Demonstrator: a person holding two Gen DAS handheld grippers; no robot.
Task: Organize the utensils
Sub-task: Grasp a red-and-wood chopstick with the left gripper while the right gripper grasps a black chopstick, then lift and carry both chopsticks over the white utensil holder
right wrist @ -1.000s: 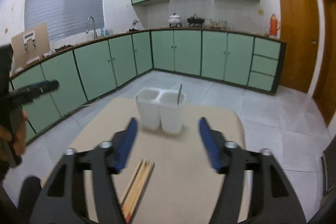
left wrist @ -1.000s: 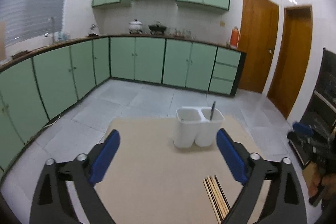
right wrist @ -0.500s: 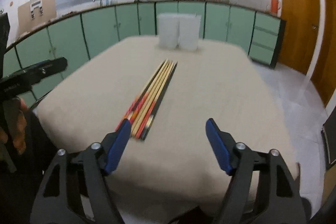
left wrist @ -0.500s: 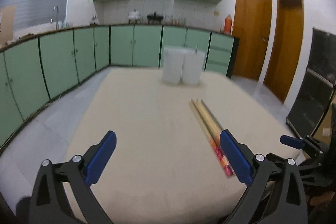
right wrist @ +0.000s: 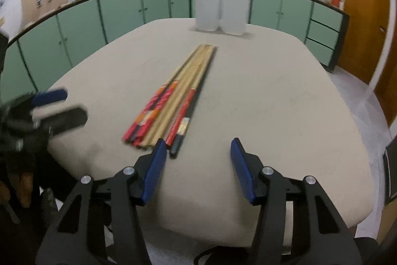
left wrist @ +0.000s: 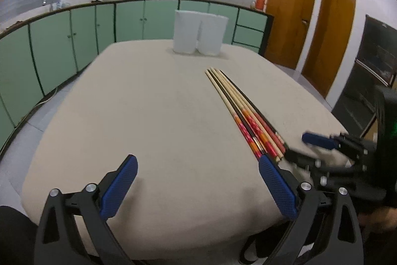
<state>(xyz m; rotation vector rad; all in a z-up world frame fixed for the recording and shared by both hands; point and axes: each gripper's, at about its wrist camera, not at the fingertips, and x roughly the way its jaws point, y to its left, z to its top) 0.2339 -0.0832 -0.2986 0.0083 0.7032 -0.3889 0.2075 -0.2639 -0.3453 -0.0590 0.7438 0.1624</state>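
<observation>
The table (left wrist: 148, 140), draped in a plain beige cloth, filled both views and serves as the landmark here. At its far edge stood a white two-compartment holder (left wrist: 200, 32), upright; what was inside could not be made out. Along the table's middle, running from near the front edge toward the holder, lay a bundle of chopsticks (right wrist: 178, 96) side by side and touching, pale wood at the far tips, red and orange at the near ends, with a dark pair on one flank.

The left gripper (left wrist: 198, 186) hung over the table's front edge with its jaws wide apart and nothing between them, the chopstick ends just beside its right-hand pad. The right gripper (right wrist: 197, 169) hovered at the same front edge; its jaws had just been closing yet stood apart, empty, the near chopstick ends just ahead of its left-hand pad.

The chopsticks looked light, stiff and smooth, likely to roll or fan out if nudged. A grip across the painted near ends, taking one pair at a time, seemed safest, since a pinch on the whole bundle could scatter it.
</observation>
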